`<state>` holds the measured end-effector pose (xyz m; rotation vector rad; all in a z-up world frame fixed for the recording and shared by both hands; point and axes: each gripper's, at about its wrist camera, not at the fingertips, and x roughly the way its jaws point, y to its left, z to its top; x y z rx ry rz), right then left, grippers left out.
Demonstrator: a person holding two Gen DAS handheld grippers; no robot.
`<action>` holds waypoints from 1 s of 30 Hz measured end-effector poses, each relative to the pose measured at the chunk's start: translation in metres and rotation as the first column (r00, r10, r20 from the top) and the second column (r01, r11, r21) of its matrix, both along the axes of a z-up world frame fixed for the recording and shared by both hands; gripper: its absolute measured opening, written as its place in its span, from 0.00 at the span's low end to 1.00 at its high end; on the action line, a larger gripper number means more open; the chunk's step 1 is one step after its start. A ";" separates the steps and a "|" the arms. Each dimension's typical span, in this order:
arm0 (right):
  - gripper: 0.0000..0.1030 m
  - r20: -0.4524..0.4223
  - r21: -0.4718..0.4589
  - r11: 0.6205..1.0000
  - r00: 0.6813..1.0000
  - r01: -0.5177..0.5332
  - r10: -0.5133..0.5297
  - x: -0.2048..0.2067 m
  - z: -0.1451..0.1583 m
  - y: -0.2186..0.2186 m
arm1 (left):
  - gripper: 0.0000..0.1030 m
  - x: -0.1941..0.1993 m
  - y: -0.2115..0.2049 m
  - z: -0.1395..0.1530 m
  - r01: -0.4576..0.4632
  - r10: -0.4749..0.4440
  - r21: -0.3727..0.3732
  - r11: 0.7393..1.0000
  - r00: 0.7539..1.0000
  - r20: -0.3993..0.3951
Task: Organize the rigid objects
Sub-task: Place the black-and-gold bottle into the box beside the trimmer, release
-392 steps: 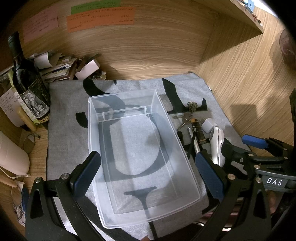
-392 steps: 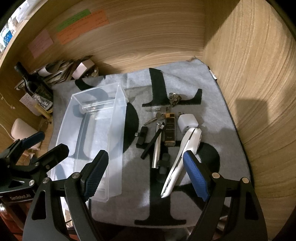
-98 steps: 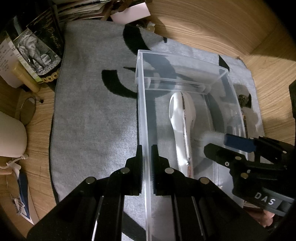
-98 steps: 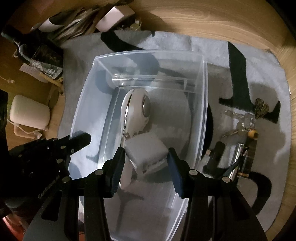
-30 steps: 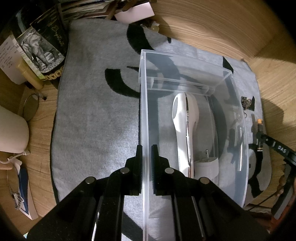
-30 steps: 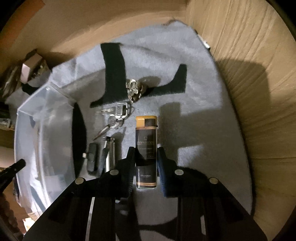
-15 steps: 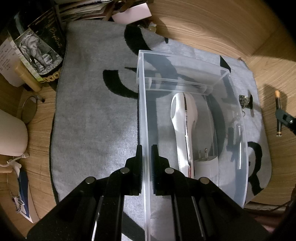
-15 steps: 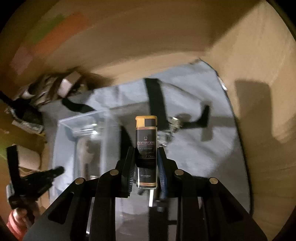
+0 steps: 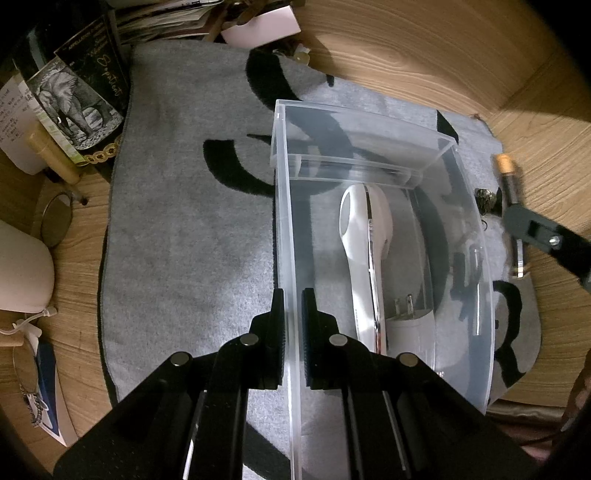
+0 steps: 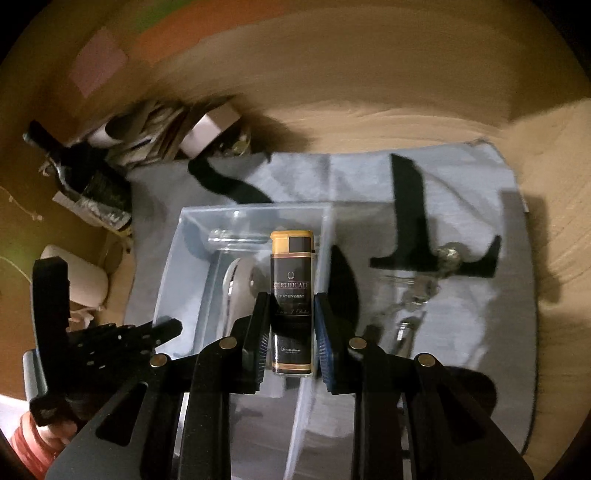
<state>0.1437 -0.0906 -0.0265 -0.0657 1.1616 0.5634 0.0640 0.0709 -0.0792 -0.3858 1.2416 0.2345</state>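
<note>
A clear plastic bin (image 9: 369, 125) stands on the grey mat (image 9: 184, 221). My left gripper (image 9: 292, 325) is shut on the bin's left wall. Inside the bin lie a white handheld device (image 9: 364, 236) and a white plug adapter (image 9: 408, 325). My right gripper (image 10: 290, 321) is shut on a black and gold lighter (image 10: 291, 295) and holds it in the air above the bin (image 10: 251, 214), near its right wall. In the left wrist view the lighter (image 9: 509, 192) and right gripper show at the bin's right side.
Keys (image 10: 417, 288), a metal charm (image 10: 448, 256) and small dark items (image 9: 460, 266) lie on the mat right of the bin. A wine bottle (image 9: 74, 85), papers (image 9: 258, 26) and a white pouch (image 9: 18, 273) sit to the left and back. Wooden walls close the back and right.
My right gripper has lifted the lighter off the mat and carried it left, over the bin. My left gripper has kept its hold on the bin wall.
</note>
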 end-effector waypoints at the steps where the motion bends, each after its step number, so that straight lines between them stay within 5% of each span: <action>1: 0.21 -0.006 -0.002 1.000 1.000 -0.006 0.006 0.000 -0.003 0.003 | 0.06 0.000 0.000 0.000 0.000 0.000 0.000 1.000 1.000 0.000; 18: 0.21 -0.113 -0.099 0.985 0.985 -0.140 0.129 0.000 -0.052 0.045 | 0.06 0.000 -0.001 0.000 -0.001 0.001 -0.001 1.000 1.000 -0.002; 30: 0.22 -0.155 -0.106 0.985 0.981 -0.138 0.121 0.001 -0.059 0.046 | 0.06 0.000 -0.002 0.000 -0.002 0.002 -0.001 1.000 1.000 -0.003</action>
